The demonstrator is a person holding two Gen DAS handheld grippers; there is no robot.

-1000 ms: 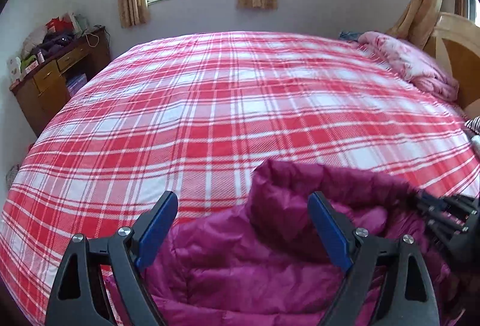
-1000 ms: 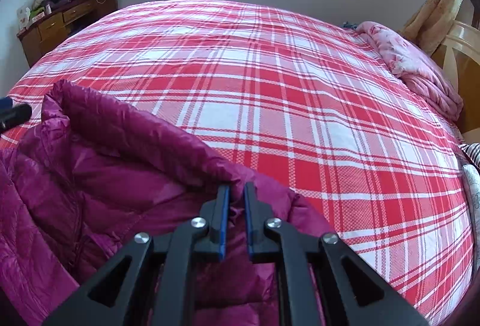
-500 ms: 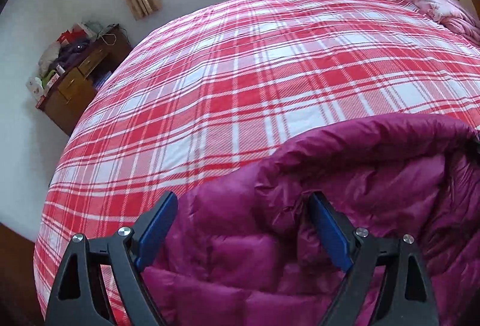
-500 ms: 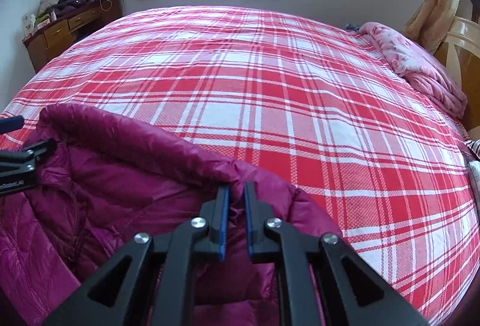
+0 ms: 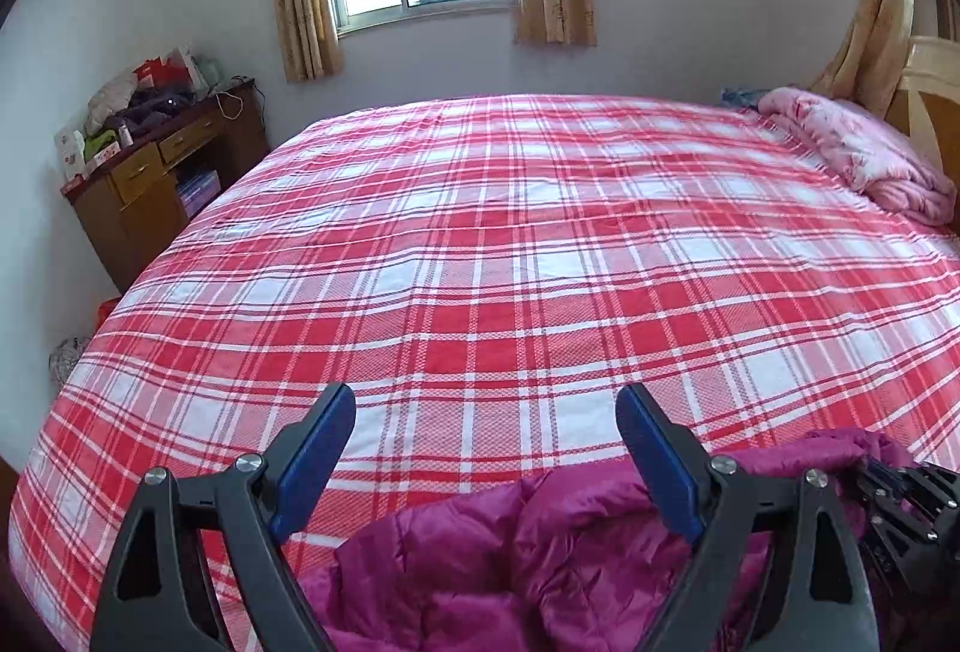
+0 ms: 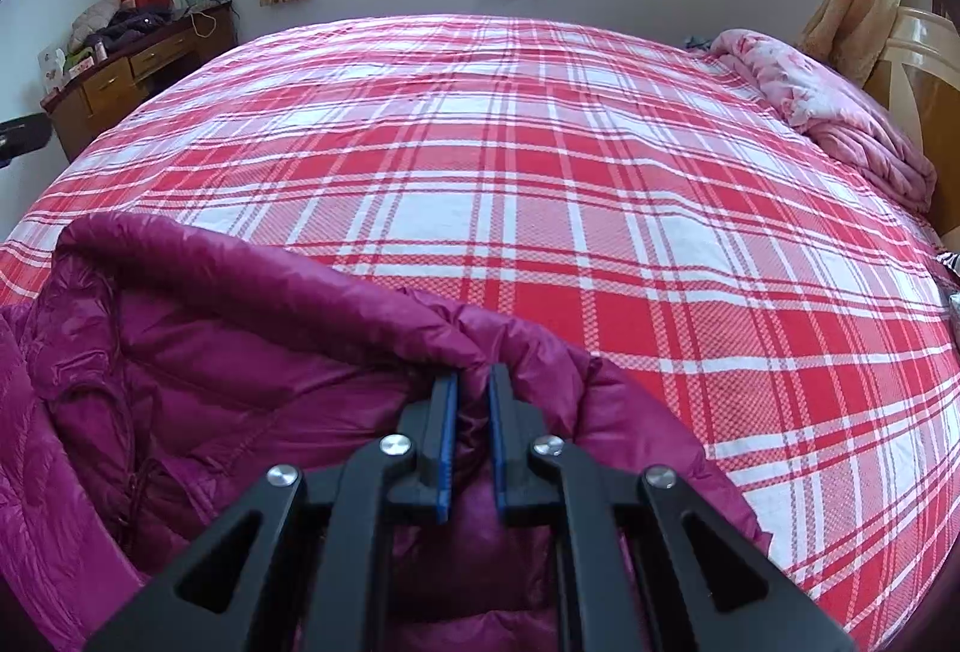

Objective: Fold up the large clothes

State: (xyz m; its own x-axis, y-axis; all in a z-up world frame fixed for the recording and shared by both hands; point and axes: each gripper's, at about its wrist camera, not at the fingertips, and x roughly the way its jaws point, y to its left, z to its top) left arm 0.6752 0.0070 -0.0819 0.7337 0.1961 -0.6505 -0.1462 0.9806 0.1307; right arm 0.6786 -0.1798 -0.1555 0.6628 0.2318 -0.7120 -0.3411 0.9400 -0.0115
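Above the jacket [image 5: 540,550], left claw [image 5: 486,412] has lifted clear.

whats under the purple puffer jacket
The magenta puffer jacket lies on the red and white plaid bedsheet, which shows all around it. The sheet directly beneath is covered, so anything else there cannot be seen.

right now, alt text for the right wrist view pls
The right gripper is shut on a raised fold of a magenta puffer jacket lying at the near edge of a red and white plaid bed. A crumpled pink quilt lies by the headboard.
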